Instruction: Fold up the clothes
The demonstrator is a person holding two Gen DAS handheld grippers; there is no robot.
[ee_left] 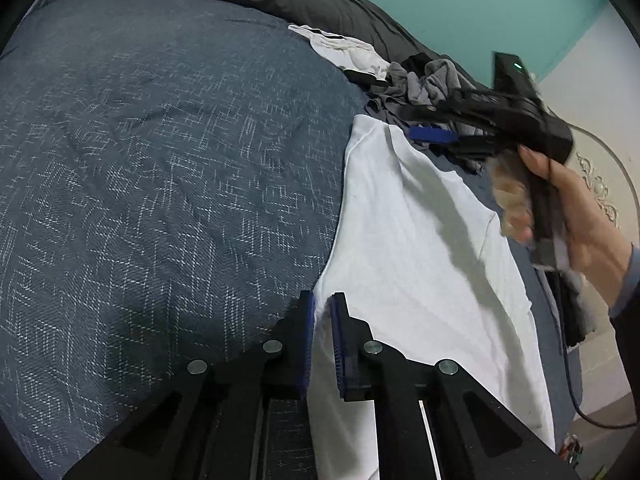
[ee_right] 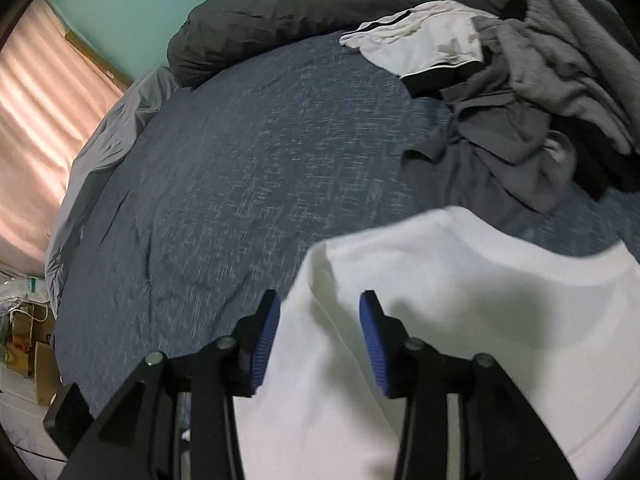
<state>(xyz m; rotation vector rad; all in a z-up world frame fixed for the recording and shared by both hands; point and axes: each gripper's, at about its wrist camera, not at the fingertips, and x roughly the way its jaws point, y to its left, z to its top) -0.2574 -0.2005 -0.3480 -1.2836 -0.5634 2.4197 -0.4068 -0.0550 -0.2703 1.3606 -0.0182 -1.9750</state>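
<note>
White shirt [ee_left: 420,248]: spread flat on the blue bedspread [ee_left: 160,168], along its right side
Left gripper [ee_left: 322,312]: fingers nearly closed — pinching the shirt's left edge
Right gripper [ee_right: 316,308]: fingers wide apart above the shirt, gripping nothing — held in a hand [ee_left: 588,216]
Unfolded pile [ee_right: 532,120]: grey and black garments heaped beyond the shirt, a white-and-black piece [ee_right: 424,48] beside them
Dark pillow [ee_right: 320,0]: at the bed's far edge
</note>
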